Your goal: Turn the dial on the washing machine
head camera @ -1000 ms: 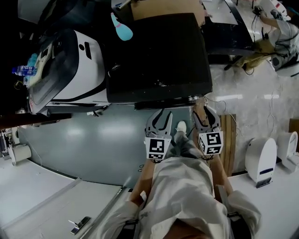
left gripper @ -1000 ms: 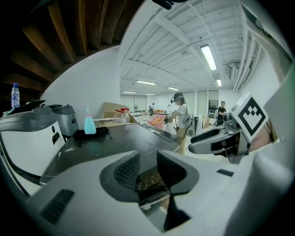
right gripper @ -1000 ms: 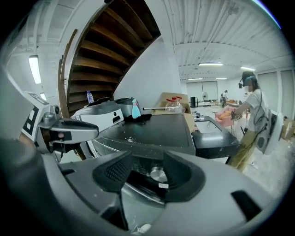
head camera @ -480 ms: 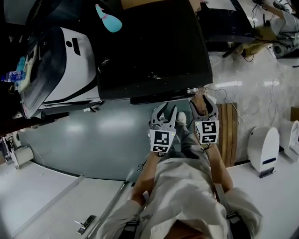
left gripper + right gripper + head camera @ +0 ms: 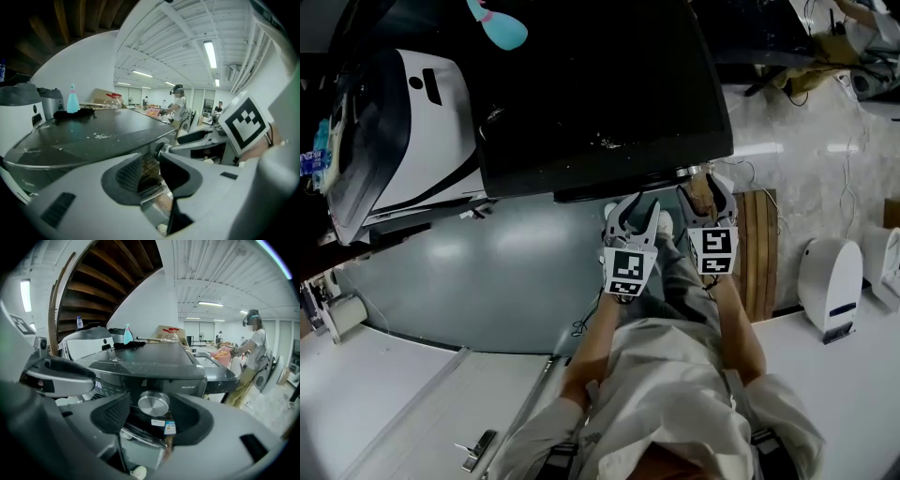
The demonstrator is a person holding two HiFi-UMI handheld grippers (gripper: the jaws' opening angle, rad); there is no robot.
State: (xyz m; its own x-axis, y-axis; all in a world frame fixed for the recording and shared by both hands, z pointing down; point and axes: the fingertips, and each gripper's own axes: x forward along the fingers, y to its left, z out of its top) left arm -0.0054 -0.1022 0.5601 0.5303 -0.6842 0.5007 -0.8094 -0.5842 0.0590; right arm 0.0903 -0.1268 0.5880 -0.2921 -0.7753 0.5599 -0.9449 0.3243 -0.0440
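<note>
The dial [image 5: 153,403], a silver knob on the front panel of the dark washing machine [image 5: 600,103], sits just under the lid edge. It shows between the jaws of the right hand-held gripper [image 5: 152,418], which have just been opening and stand apart, clear of it. The left hand-held gripper [image 5: 151,168] is parted too, with nothing between its jaws. A pale-blue bottle [image 5: 497,26] stands on the lid; its contents cannot be made out.

Open-plan lab: ceiling strip lights [image 5: 209,54], washing machine [image 5: 154,366].

Round silver dial [image 5: 153,403] sits on black washing machine [image 5: 154,363] front.
</note>
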